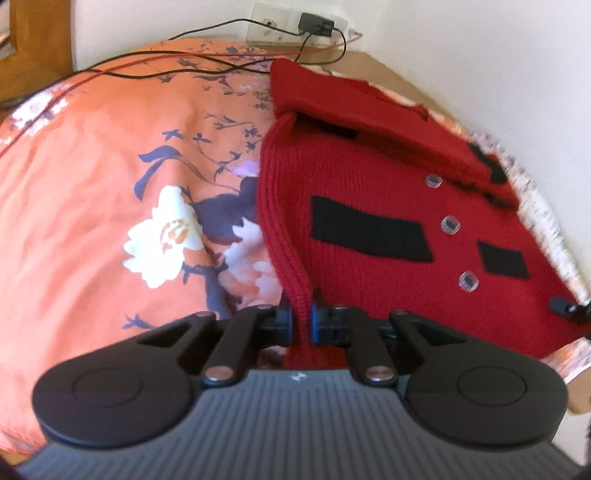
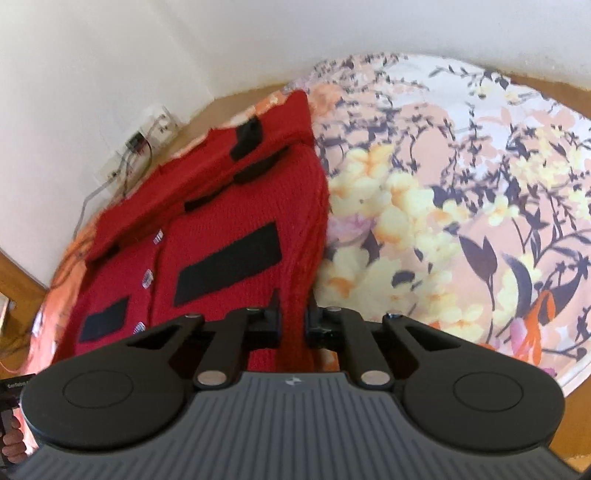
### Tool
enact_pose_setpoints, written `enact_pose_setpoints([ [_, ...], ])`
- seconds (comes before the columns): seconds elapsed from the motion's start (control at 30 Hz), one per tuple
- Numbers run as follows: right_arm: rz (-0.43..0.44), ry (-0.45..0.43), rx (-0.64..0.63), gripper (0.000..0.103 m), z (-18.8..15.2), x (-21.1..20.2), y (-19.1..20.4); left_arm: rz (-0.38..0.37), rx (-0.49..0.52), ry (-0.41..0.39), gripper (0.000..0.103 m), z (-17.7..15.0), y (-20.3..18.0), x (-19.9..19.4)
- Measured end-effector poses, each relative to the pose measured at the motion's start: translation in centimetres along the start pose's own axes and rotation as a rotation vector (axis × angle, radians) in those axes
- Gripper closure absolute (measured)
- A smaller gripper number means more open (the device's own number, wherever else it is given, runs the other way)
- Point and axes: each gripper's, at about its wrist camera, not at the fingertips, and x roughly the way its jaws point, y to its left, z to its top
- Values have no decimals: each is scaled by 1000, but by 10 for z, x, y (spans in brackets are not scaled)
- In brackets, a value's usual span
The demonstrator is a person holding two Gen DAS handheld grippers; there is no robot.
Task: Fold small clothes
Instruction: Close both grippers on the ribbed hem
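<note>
The left tool is clamped on the ribbed edge of a small red knitted cardigan, a ridge of red knit pinched upright between its two black fingers; the right tool grips another ribbed edge of the same cardigan in like manner, fingers closed tight on the fold; the garment lies button side up on a bed, its body spread flat beyond both tools, with black rectangular patches on the front and a row of pale buttons down the middle; a sleeve lies folded across the upper part of the cardigan; beneath it spreads an orange floral bedcover printed with cream blossoms and dark blue stems; in the left view the right tool's tip shows at the cardigan's far edge; behind the bed, thin black cables trail over the cover to a wall socket on a white wall; part of a hand shows at the lower left of the right view.
</note>
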Motion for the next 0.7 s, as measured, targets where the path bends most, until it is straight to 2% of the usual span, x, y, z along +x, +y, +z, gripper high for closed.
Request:
enact_pose_setpoints([
  [0.23,94,-63,68,94,19,-8,0,-72,-58,-72,93,20,-1,-15],
  [0.7,165,-169,52,95,74,-2,20,-81,-41,-212,93,75,-24,-24],
])
